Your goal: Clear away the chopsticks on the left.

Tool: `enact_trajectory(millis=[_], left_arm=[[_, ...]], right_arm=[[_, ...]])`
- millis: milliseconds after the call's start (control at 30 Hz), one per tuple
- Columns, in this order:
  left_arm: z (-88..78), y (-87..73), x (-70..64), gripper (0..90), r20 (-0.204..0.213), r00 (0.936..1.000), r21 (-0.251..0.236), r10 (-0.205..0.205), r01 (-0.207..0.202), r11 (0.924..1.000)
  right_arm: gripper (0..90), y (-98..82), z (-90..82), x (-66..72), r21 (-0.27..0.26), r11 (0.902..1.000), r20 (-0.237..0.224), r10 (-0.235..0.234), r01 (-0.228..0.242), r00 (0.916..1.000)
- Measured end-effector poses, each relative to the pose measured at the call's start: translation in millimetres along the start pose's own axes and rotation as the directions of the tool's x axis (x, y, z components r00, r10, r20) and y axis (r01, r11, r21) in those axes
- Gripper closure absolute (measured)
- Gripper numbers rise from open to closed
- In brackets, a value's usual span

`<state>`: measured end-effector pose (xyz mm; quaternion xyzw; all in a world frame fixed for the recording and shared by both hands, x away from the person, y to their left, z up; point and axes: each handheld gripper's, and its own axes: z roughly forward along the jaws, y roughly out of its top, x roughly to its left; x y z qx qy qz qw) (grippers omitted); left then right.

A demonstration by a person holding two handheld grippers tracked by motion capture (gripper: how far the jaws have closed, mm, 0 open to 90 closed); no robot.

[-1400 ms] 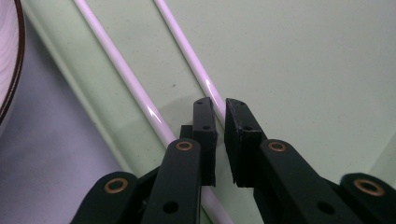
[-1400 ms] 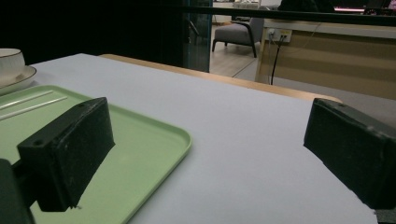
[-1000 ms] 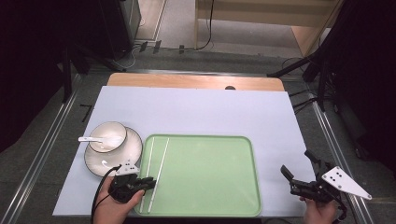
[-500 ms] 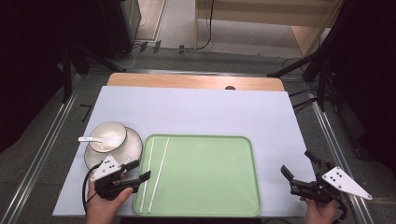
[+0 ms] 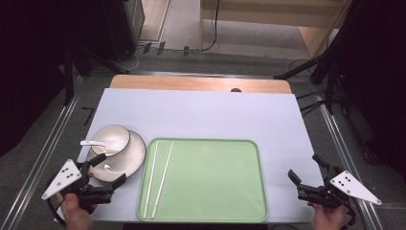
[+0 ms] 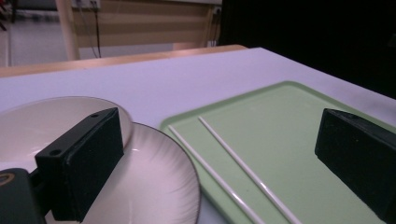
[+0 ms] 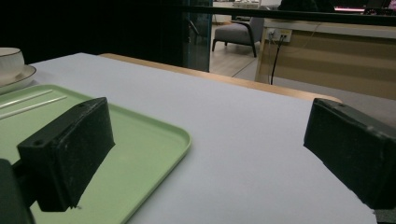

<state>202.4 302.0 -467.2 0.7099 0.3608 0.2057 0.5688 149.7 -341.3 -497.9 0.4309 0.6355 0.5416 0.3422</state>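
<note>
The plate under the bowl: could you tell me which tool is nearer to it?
Left. The left tool sits open at the near rim of the plate, its jaws reaching over it. The right tool is beyond the green tray, at the table's opposite side.

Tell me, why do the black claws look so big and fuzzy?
In the left gripper view, the left claw sits right at the camera, so its pads look huge and soft. The right gripper view shows the right claw likewise. High view: edges dark, tray evenly lit.
</note>
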Motion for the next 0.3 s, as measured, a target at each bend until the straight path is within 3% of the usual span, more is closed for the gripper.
enact_trajectory(millis=[167, 300], left_arm=[[-6.3, -4.2, 13.9, 1.7, -0.023, 0.9988, -0.013, -0.044, 0.043, 0.9990], [-6.1, -5.5, 17.1, 1.7, -0.031, 0.9982, -0.007, -0.051, 0.051, 0.9987]], right_arm=[[1.8, -0.2, 1.0, 1.0, 0.005, 1.0000, -0.005, -0.003, 0.003, 1.0000], [1.8, -0.2, 1.5, 0.9, 0.003, 1.0000, -0.003, -0.002, 0.002, 1.0000]])
